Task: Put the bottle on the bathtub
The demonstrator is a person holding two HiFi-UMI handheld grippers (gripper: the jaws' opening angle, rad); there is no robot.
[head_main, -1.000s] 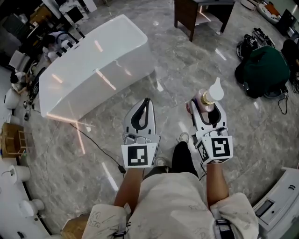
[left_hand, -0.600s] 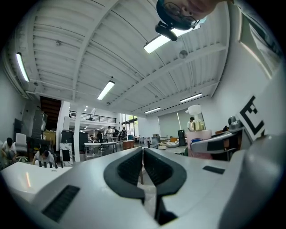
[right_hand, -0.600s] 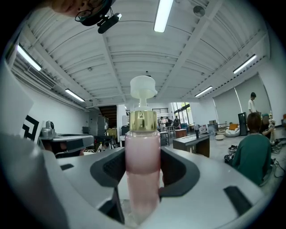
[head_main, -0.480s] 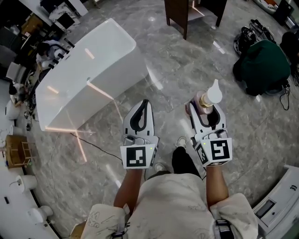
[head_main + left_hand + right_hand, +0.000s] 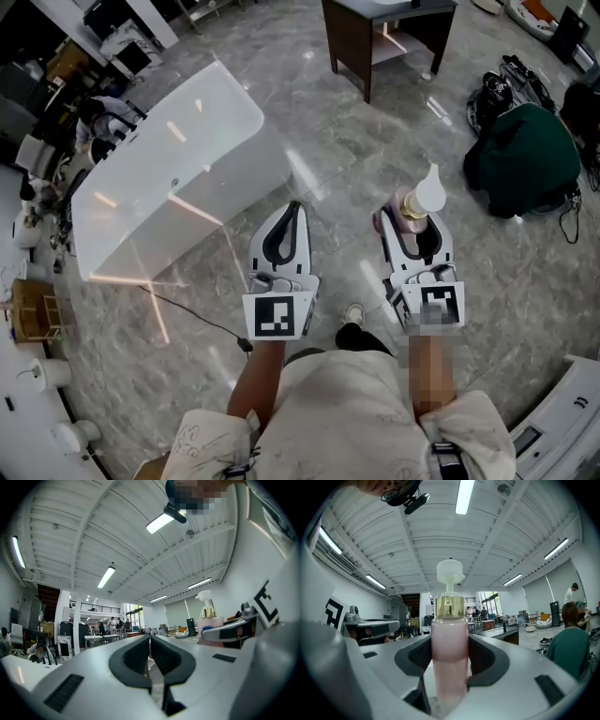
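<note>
Bright ceiling strip lights (image 5: 465,496); glare streaks on glossy floor (image 5: 319,141); fisheye edges dark, bent.

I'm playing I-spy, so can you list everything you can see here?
bathtub: one, white, upper left on the floor
bottle: one, pink with white pump, in the right tongs
table: one, dark brown, top middle
person in green top: one, low at the far right
cable: one, black, floor below the bathtub
floor: one, grey marble, underneath everything
left tongs: one, grey-white, shut and empty
right tongs: one, grey-white, shut on the bottle
</note>
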